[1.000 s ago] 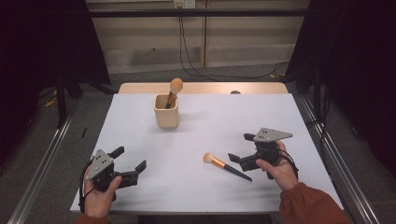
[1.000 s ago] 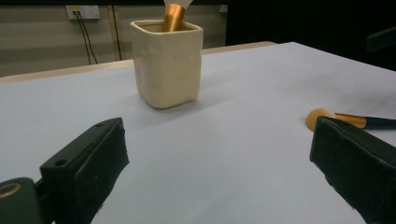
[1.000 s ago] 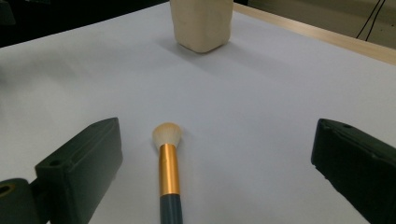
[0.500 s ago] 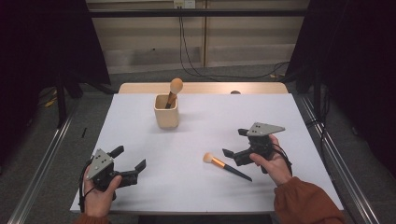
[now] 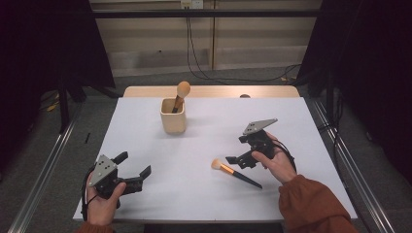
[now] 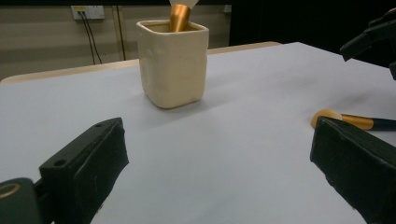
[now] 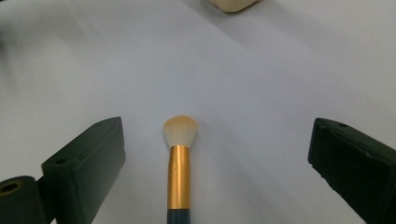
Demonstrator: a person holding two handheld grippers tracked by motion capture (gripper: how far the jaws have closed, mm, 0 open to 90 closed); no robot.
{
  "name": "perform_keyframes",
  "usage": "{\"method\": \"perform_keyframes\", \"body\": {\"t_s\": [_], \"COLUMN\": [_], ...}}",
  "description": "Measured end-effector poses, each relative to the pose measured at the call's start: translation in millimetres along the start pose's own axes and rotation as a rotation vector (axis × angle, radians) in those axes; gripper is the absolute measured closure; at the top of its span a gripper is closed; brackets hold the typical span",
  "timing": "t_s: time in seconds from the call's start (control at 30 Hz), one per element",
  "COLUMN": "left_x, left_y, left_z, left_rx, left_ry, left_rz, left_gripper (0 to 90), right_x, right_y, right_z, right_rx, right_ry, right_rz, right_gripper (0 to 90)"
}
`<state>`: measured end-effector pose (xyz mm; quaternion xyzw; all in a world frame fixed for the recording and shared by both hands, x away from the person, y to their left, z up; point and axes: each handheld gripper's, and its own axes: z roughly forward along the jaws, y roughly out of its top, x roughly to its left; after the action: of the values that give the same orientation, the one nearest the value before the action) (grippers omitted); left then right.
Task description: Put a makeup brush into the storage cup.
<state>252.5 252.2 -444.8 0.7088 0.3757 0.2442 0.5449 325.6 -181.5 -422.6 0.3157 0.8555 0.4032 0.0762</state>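
A makeup brush (image 5: pixel 235 174) with a cream head, gold ferrule and dark handle lies flat on the white table (image 5: pixel 291 121), right of centre. My right gripper (image 5: pixel 235 149) hovers open just above it; in the right gripper view the brush (image 7: pixel 180 158) lies between the wide jaws of the right gripper (image 7: pixel 215 144), untouched. A cream square cup (image 5: pixel 173 115) stands at the back middle with a second brush (image 5: pixel 182 92) upright inside. My left gripper (image 5: pixel 132 164) rests open near the front left corner, pointing at the cup (image 6: pixel 173 63). The left gripper (image 6: pixel 217 140) has nothing between its jaws.
A wooden strip (image 5: pixel 214 91) edges the table's far side, with cables on the floor beyond. Metal rails (image 5: pixel 43 179) run along both sides. In the left gripper view the loose brush (image 6: pixel 345 121) and the other gripper (image 6: pixel 373 35) show at the right.
My right gripper has moved left and a little away from the person, coming over the loose brush. The left gripper, cup and brush have stayed still.
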Motion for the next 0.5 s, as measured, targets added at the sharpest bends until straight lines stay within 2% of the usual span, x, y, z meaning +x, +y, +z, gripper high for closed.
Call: {"method": "perform_keyframes", "body": {"t_s": [0.07,0.17,0.33,0.4,0.5], "left_x": [-0.4,-1.0,-0.3,0.0,-0.9], "left_y": [-0.2,-0.3,-0.3,-0.5,-0.5], "left_z": [0.1,0.5,0.7,0.8,1.0], "left_rx": [0.002,0.006,0.011,0.011,0.012], "left_ry": [-0.005,-0.009,-0.007,-0.006,-0.007], "left_rz": [0.0,0.004,0.004,0.006,0.002], "left_gripper": [3.8,3.8,3.8,3.8,3.8], "right_x": [-0.5,-1.9,0.2,0.7,-0.2], "right_y": [1.6,3.8,6.8,7.7,8.2], "right_z": [1.9,4.9,9.2,11.0,15.2], "right_rx": [0.034,0.101,0.186,0.227,0.29], "right_ry": [-0.001,0.036,0.063,0.087,0.116], "right_rz": [-0.009,0.0,-0.006,-0.001,-0.016], "right_gripper": [4.9,6.7,7.8,7.6,7.9]}}
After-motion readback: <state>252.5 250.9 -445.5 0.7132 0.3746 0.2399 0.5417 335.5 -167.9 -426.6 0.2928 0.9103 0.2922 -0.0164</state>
